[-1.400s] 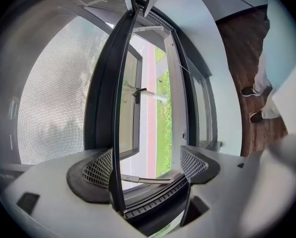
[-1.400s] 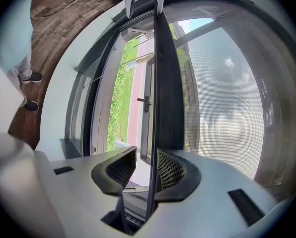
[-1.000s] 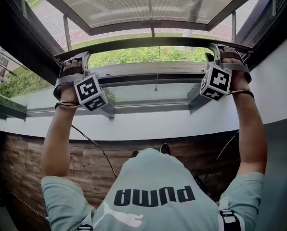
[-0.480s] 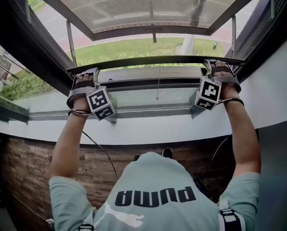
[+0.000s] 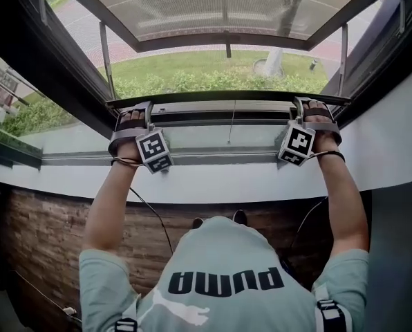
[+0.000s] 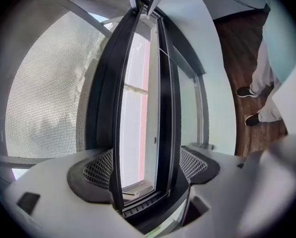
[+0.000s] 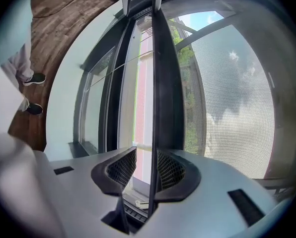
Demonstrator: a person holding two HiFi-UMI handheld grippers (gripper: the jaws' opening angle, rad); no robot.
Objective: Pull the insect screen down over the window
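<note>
**Evenly held: both grippers on the screen's bottom bar**

The insect screen (image 5: 220,5) hung over the upper part of the window, its grey mesh stretched above a dark bottom bar (image 5: 227,96) that ran level from one side of the window frame (image 5: 68,68) to the other. The bar lay just above the sill rail (image 5: 213,156), with a strip of lawn showing between mesh and bar.

The left gripper (image 5: 131,108) sat at the bar's left end. In the left gripper view its jaws stood wide and clamped on the bar (image 6: 158,133), which filled the space between the pads. The right gripper (image 5: 315,105) sat at the bar's right end, its jaws drawn in narrow on the bar's thin edge (image 7: 153,133). A thin cord (image 5: 231,123) hung from the bar's middle.
</note>
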